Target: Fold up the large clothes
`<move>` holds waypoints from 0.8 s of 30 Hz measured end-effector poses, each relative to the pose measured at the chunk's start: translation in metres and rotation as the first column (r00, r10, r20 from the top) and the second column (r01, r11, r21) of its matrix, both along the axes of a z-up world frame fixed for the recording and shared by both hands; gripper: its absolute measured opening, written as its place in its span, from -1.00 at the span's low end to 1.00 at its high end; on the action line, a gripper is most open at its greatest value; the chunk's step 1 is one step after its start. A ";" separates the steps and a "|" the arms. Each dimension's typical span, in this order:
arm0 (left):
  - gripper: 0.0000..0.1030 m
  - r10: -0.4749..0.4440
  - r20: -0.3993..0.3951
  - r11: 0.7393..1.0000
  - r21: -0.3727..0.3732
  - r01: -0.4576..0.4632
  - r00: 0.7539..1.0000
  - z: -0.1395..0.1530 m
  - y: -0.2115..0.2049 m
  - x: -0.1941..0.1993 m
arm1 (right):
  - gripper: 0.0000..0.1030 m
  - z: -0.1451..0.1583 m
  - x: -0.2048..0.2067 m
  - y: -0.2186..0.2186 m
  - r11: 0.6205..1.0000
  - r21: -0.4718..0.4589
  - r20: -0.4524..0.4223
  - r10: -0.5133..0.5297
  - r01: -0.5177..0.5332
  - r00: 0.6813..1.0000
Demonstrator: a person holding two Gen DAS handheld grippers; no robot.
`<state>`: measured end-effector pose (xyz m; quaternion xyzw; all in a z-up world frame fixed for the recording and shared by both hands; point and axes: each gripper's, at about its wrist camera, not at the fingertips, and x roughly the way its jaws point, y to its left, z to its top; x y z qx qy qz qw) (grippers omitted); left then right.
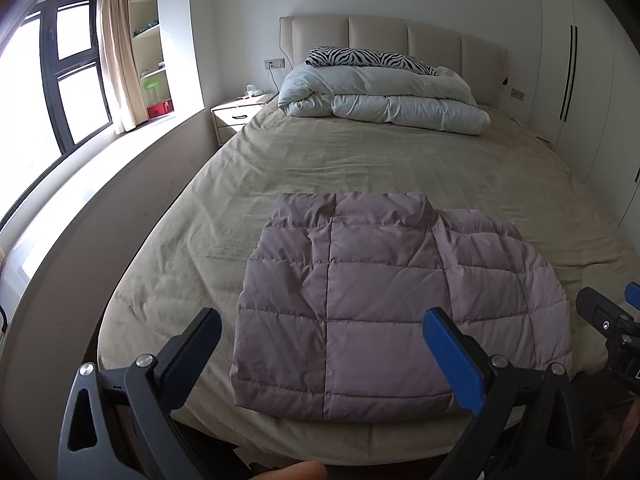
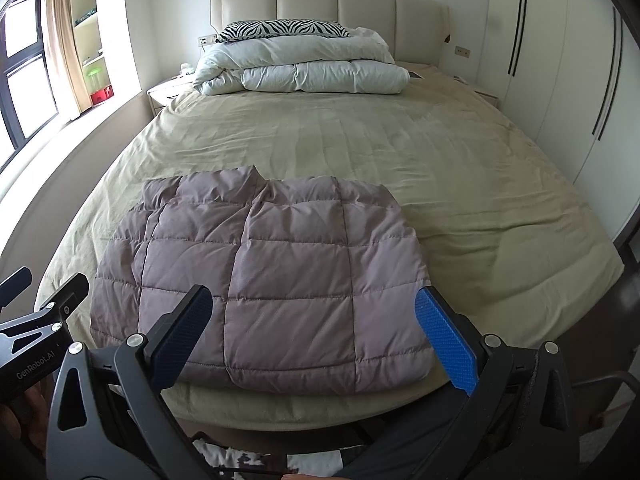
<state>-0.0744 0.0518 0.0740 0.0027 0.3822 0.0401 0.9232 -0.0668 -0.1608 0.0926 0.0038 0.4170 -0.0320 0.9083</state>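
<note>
Daylight floods from the overexposed window (image 1: 24, 92); sharp focus, fisheye-bent, dark-vignetted edges.

— What are the tools made of?
— The left black two-finger gripper (image 1: 324, 344) has matte angular arms, silver round rivets, triangular cut-outs, one blue ribbed pad and one dark pad.
— And the other?
— The right black two-finger gripper (image 2: 312, 324) looks the same — its blue pad is dotted. White "GenRobot.AI" lettering marks the left tool's side.

bed (image 2: 360, 140) | white duvet (image 2: 304, 68) | zebra pillow (image 2: 280, 28) | nightstand (image 1: 236, 114)
</note>
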 end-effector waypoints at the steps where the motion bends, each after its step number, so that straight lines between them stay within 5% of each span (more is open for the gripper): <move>1: 1.00 0.000 0.000 1.000 0.000 0.000 1.000 0.000 0.000 0.000 | 1.00 0.000 0.000 0.000 1.000 0.000 0.000 0.001 -0.001 1.000; 24: 1.00 -0.001 -0.002 1.000 0.000 0.001 1.000 0.000 0.001 0.000 | 1.00 -0.006 -0.001 0.000 1.000 -0.002 -0.009 0.000 0.000 1.000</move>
